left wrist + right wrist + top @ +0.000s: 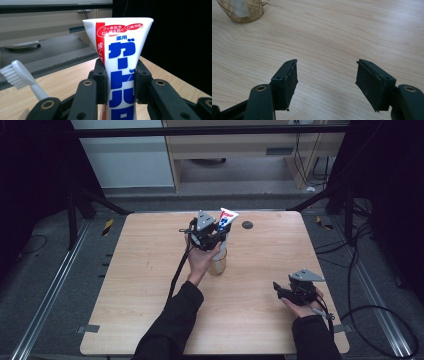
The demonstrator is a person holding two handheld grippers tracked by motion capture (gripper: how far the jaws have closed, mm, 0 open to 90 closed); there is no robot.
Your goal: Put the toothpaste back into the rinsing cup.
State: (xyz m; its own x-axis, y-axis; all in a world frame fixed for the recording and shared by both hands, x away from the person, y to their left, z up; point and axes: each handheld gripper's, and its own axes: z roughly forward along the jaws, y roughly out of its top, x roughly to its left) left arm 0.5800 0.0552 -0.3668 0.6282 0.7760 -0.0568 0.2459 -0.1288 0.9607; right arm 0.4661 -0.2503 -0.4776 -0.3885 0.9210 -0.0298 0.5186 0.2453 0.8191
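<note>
A white toothpaste tube point(120, 50) with blue and red print stands upright, crimped end up, and my left gripper point(119, 82) is shut on its middle. In the high view that tube point(226, 220) rises above an amber glass cup point(217, 262) at mid table, with the left gripper point(209, 236) right over the cup. A white toothbrush point(18, 77) leans at the left of the left gripper view, bristles up. My right gripper point(327, 77) is open over bare wood near the table's front right point(295, 292). The amber cup point(242, 10) shows at its top left.
A small dark round disc point(247, 225) lies on the wooden table point(150, 285) near its far edge. Black frame legs and cables stand on the floor around the table. A light wooden cabinet sits beyond the far edge.
</note>
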